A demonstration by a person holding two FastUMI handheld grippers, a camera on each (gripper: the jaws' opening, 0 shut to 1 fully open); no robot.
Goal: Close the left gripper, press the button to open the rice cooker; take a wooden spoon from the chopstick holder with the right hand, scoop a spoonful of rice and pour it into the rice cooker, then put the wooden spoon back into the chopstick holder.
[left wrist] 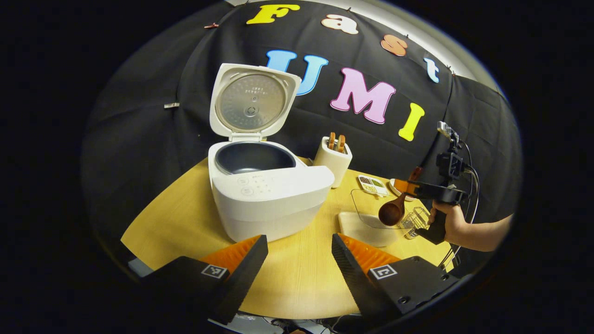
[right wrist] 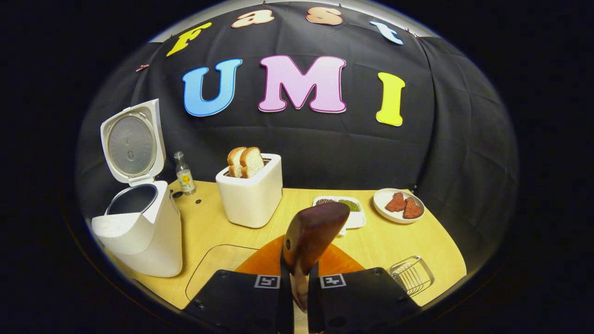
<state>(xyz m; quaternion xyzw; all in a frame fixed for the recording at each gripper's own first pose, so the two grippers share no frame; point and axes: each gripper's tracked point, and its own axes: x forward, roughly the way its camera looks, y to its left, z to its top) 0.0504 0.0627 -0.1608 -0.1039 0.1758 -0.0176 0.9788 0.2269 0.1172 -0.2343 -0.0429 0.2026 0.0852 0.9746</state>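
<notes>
Wooden spoon point(right wrist: 310, 234) is what we see clamped between our right gripper point(right wrist: 300, 287) fingers in the right gripper view: the handle end rises from the narrow slot between them toward 12 o'clock, leaning slightly to 1 o'clock, and both fingers press on its shaft. In the left gripper view the same right gripper point(left wrist: 420, 189) sits at about 3 o'clock, held by a hand point(left wrist: 449, 221), and the spoon point(left wrist: 394, 208) hangs from it with its round bowl down and toward 8 o'clock, above a clear container point(left wrist: 371, 218) on the counter point(left wrist: 297, 278). We cannot tell whether the bowl touches the container or what it carries.

Our left gripper point(left wrist: 299, 260) has its fingers spread apart with nothing between them, low over the counter at 6 o'clock, just in front of the rice cooker point(left wrist: 267, 190). The cooker's lid point(left wrist: 253, 99) stands upright and open, and the dark inner pot point(left wrist: 254, 157) shows. In the right gripper view the rice cooker point(right wrist: 139, 232) stands at 9 o'clock, well apart from the spoon.

Behind the spoon at 11 o'clock in that view is a white toaster point(right wrist: 250, 195) with two bread slices point(right wrist: 245, 162). A small bottle point(right wrist: 184, 174) stands between cooker and toaster. A divided dish of grains point(right wrist: 345, 211) and a plate point(right wrist: 399, 204) lie toward 1 o'clock, and a wire basket point(right wrist: 412, 274) at 4 o'clock.
</notes>
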